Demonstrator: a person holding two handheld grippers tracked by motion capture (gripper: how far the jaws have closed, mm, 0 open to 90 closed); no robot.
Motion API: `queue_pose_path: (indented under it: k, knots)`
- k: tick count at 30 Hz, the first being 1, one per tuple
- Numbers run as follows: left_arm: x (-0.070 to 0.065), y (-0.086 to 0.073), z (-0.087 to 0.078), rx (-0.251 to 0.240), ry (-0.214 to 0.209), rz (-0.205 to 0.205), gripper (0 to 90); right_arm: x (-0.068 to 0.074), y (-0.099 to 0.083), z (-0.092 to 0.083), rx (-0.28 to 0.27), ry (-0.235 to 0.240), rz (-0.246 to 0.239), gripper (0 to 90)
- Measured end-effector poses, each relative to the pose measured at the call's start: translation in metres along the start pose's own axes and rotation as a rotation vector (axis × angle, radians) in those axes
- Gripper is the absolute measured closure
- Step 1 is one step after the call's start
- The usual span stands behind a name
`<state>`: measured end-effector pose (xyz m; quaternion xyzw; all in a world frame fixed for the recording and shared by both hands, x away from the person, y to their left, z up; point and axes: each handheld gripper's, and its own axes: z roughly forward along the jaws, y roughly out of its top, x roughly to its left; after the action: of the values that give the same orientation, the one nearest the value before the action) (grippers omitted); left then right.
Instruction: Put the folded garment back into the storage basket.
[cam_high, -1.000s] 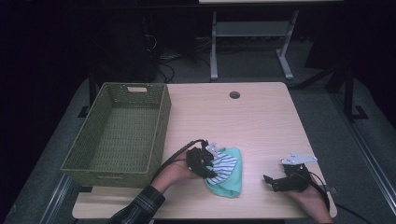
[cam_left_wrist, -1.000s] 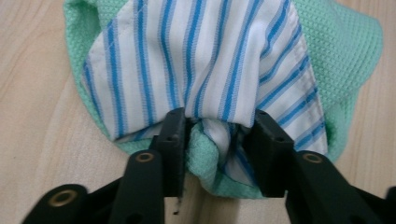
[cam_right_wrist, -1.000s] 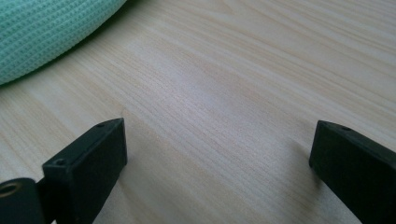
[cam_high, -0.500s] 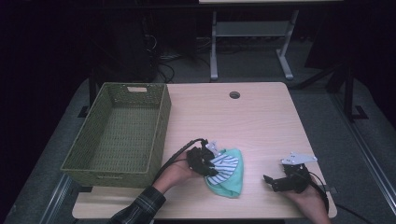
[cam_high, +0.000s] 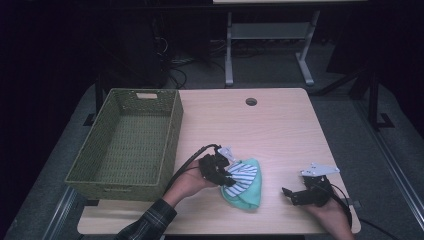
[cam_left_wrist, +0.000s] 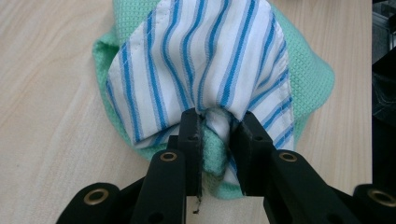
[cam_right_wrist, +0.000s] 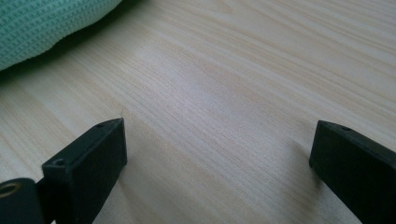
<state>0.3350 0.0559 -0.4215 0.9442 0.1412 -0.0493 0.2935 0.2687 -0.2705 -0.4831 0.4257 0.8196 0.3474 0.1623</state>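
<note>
Dim high view, dark surroundings, gripper views bright, soft shadows

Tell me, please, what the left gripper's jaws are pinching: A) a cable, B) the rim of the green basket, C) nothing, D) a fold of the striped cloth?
D: in the left gripper view, the left gripper has its jaws pressed on a bunched fold of the striped cloth.

The green cloth (cam_right_wrist: 42, 23) runs off the picture's edge.

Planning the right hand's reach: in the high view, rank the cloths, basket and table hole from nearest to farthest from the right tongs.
1. Cloths, just left of the right tongs.
2. Hole, at the table's far edge.
3. Basket, far left.
</note>
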Motion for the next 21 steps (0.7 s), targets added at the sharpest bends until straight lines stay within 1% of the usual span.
queue_pose_path:
  k: [2,6,10,21]
  knots:
    - [-0.001,0.002,-0.003,-0.007,-0.002,-0.007,74.0,0.000,0.000,0.000,0.001,0.000,0.000,3.4]
    - [-0.002,0.005,-0.009,-0.018,-0.002,-0.006,74.1,0.000,0.000,0.000,0.000,0.000,0.001,3.4]
    - [-0.002,0.007,-0.019,-0.040,0.001,-0.011,74.0,0.000,0.000,0.000,0.000,0.000,0.000,3.4]
    - [-0.003,0.014,-0.046,-0.077,0.021,-0.026,74.1,0.000,0.000,0.000,-0.001,0.000,0.000,3.4]
